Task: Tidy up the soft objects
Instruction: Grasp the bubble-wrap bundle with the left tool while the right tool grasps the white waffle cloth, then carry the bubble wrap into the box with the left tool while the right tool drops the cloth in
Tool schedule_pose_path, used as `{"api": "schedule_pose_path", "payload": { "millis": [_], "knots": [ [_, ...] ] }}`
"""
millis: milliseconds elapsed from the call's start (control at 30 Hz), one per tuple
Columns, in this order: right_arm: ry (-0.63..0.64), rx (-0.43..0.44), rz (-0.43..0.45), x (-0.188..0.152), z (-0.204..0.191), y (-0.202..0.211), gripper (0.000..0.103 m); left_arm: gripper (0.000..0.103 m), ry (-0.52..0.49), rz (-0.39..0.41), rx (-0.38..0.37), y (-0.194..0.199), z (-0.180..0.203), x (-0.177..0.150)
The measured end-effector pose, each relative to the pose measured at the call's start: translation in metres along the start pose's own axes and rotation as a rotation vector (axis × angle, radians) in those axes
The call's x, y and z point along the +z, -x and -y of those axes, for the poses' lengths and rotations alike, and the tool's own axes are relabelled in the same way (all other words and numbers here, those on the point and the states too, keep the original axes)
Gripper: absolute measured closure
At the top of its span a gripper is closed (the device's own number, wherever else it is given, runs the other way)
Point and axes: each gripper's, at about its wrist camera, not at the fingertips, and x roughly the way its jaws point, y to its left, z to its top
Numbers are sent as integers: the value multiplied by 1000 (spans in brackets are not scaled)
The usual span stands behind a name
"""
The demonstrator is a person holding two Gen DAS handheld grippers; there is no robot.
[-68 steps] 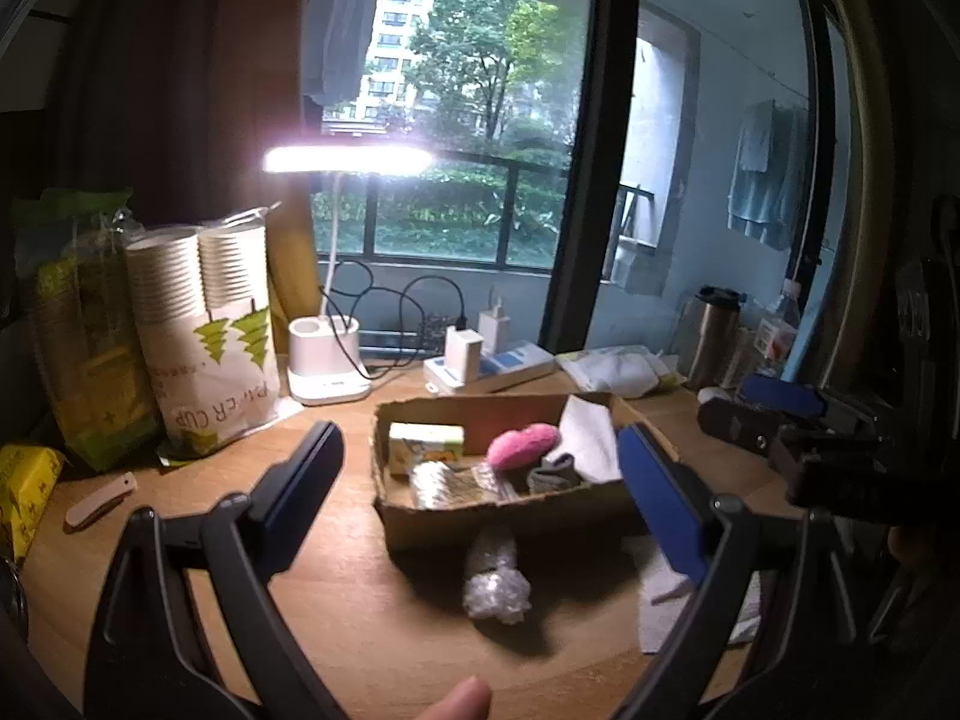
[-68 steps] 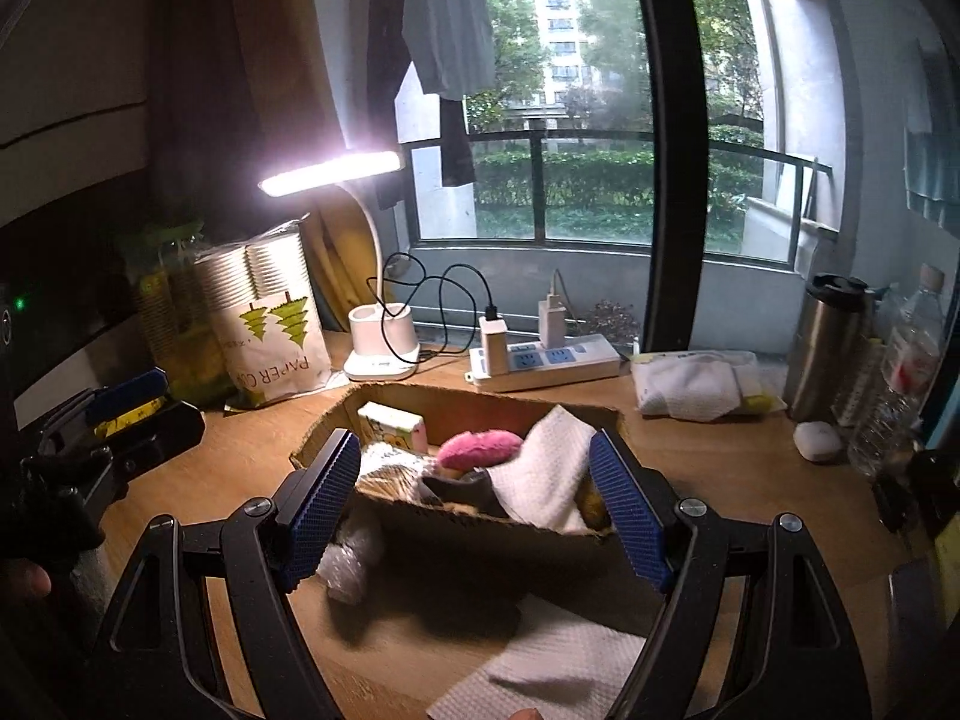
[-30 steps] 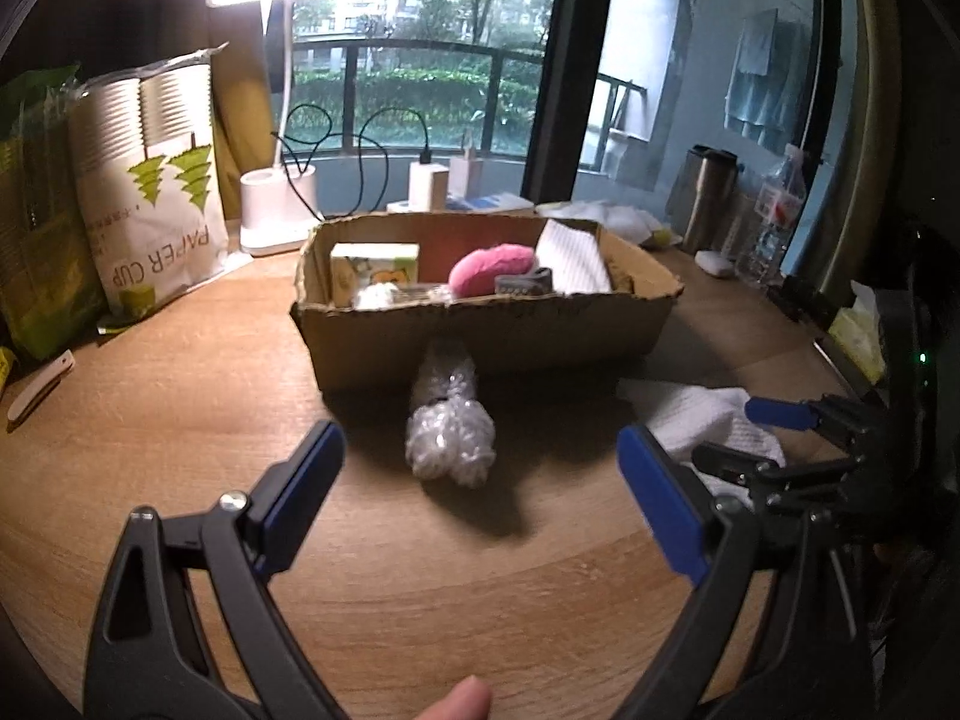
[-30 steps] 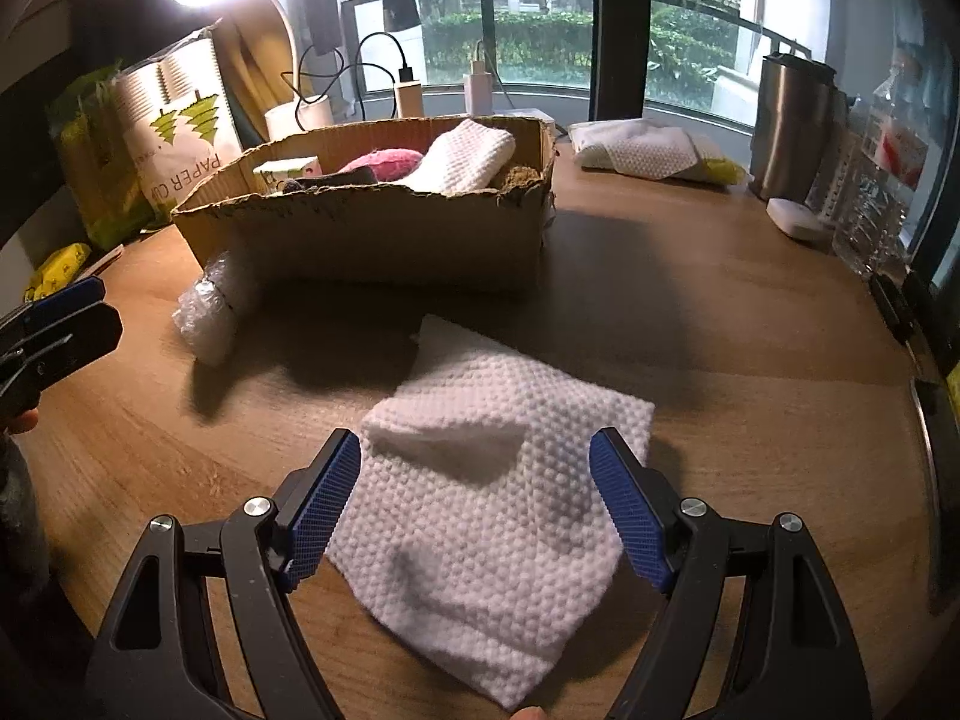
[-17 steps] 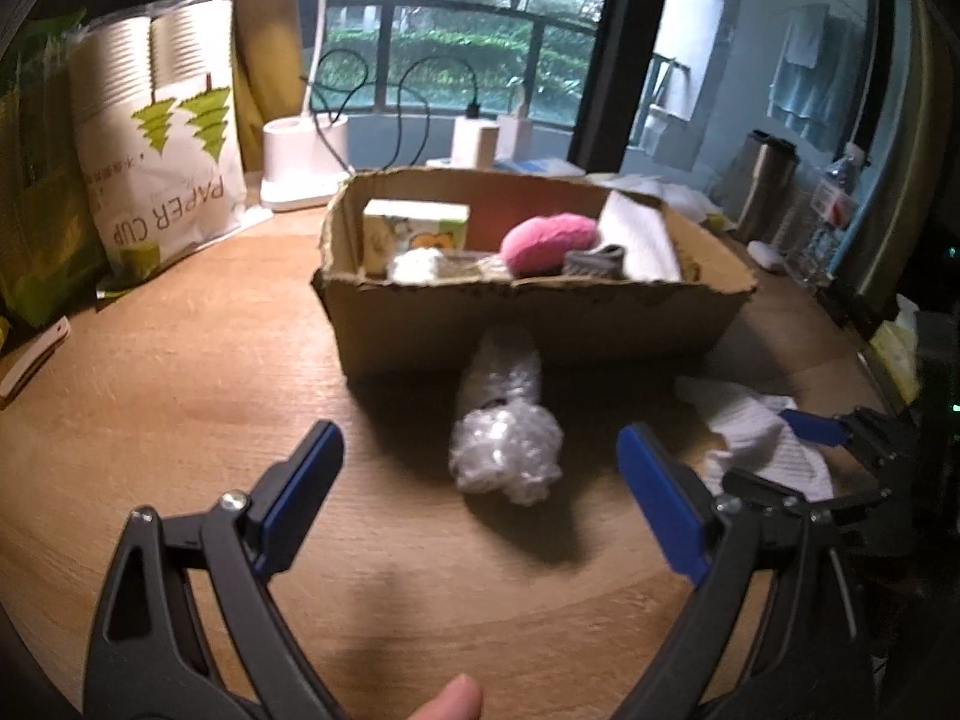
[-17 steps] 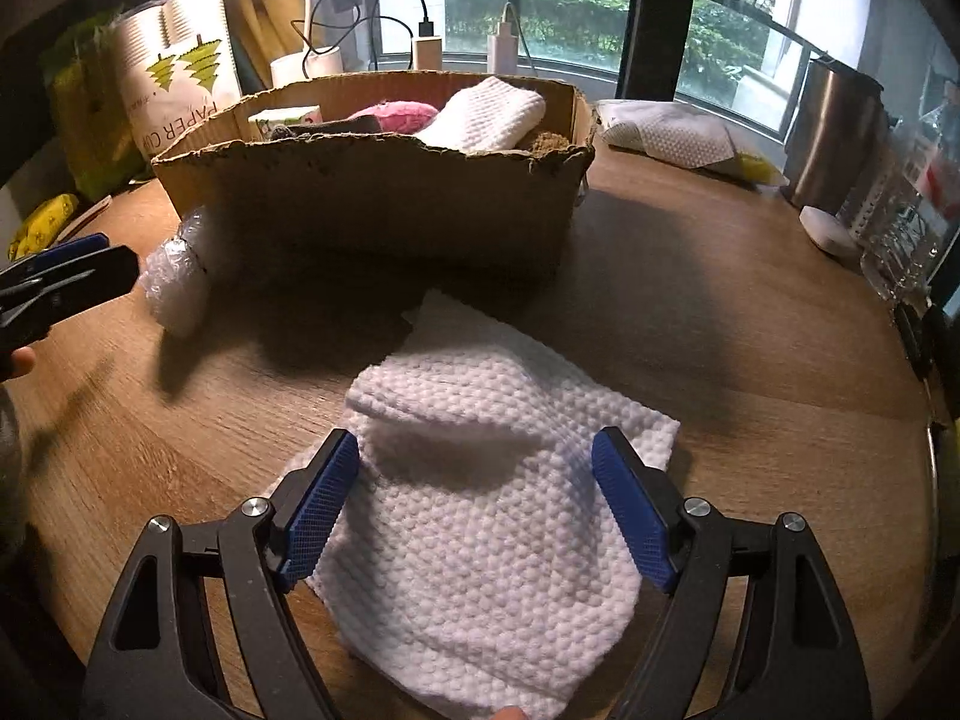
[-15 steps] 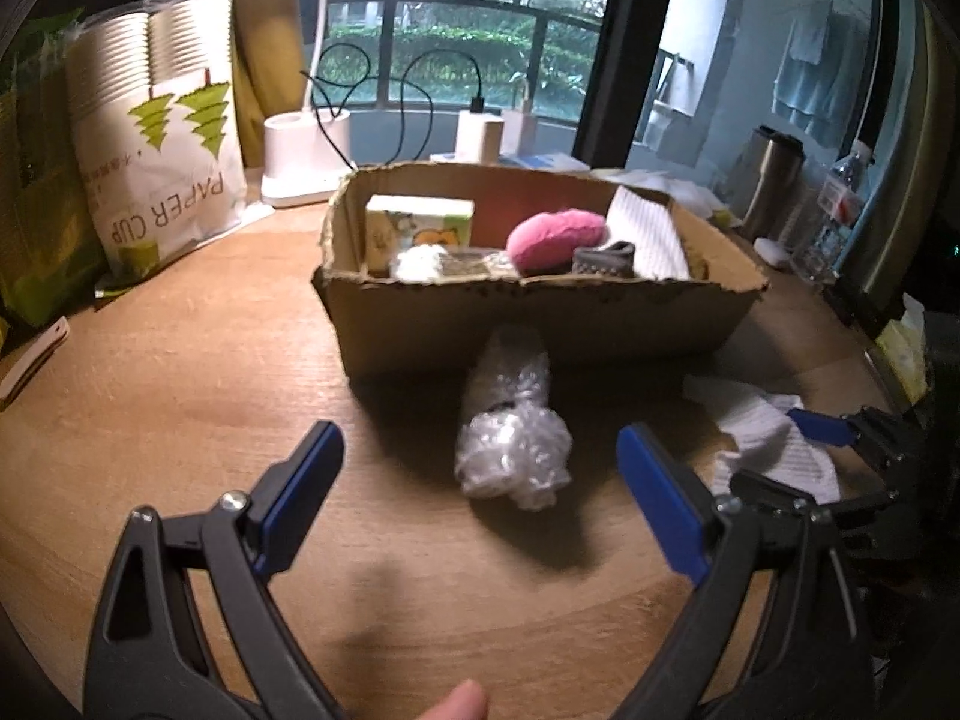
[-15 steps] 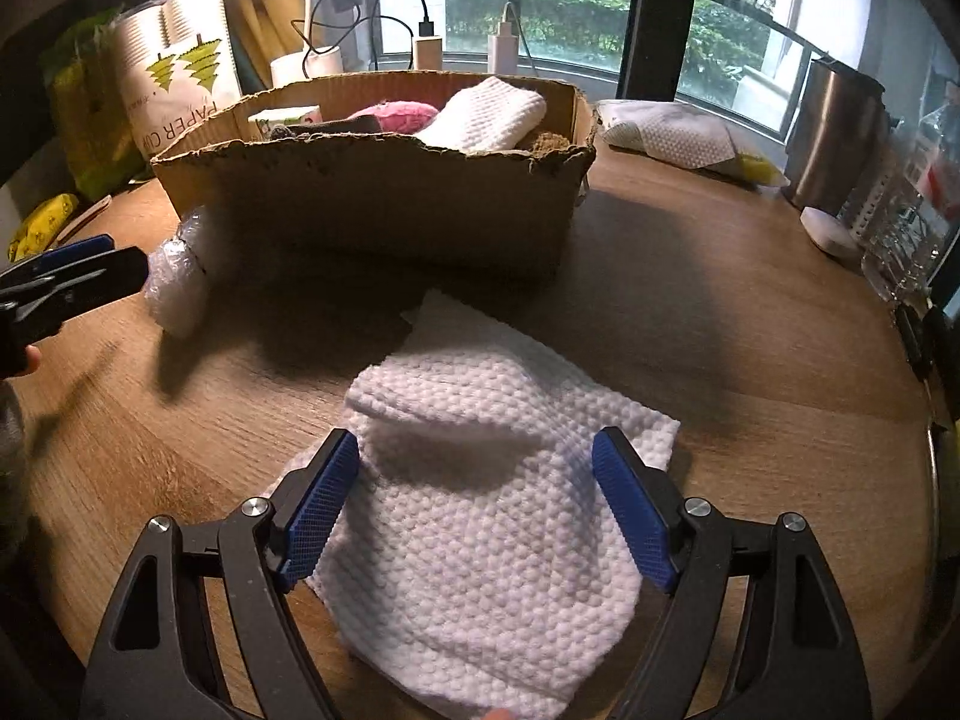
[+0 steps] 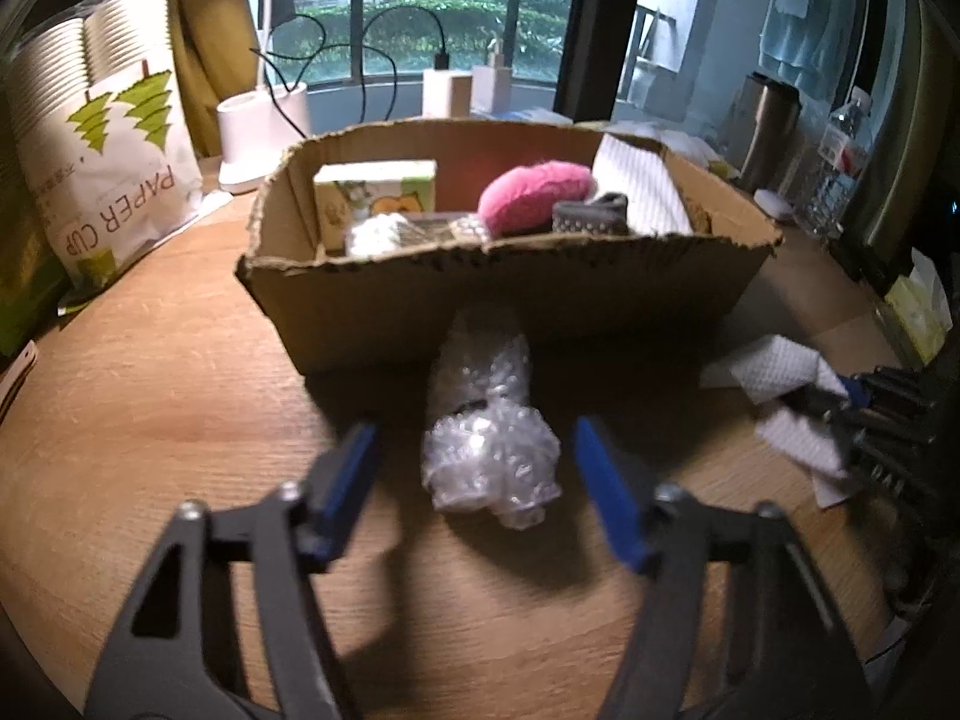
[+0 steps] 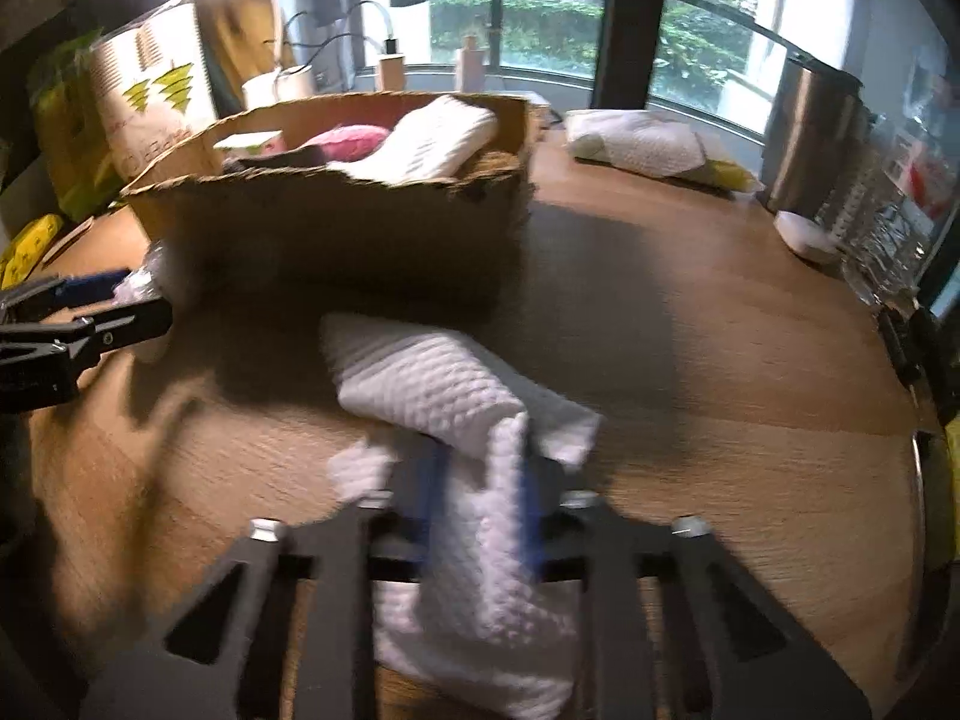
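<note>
Both wrist cams low, close, facing shared cardboard box [image 9: 504,294] [image 10: 336,228].

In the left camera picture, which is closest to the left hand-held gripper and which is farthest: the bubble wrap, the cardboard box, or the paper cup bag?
From the left hand-held gripper:
1. Bubble wrap, right between its fingers on the table.
2. Cardboard box, just behind the bubble wrap.
3. Paper cup bag, far back on the left.

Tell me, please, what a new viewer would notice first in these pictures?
Probably the white textured cloth, pinched between the right gripper's blue fingers in front of the cardboard box. Next, the crumpled bubble wrap on the wooden table, between the left gripper's open fingers.
</note>
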Motion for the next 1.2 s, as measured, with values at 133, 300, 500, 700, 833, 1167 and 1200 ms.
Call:
{"api": "schedule_pose_path", "payload": {
  "millis": [133,300,500,700,833,1167,1200],
  "knots": [
    [-27,22,17,-1,6,6,91,62,-12,0,-10,-1,2,0],
    [-29,40,63,3,5,20,91,67,-22,17,-35,6,4,-1],
    [-15,54,122,15,0,41,91,68,-26,44,-51,20,6,-3],
    [-1,67,161,21,-8,55,91,68,-25,86,-62,43,4,-1],
    [6,72,178,27,-12,61,91,68,-21,116,-62,56,1,3],
    [28,74,231,44,-19,80,91,68,-15,182,-52,83,-9,16],
    [29,73,235,45,-19,82,91,68,-16,189,-50,85,-9,18]
  ]
}}
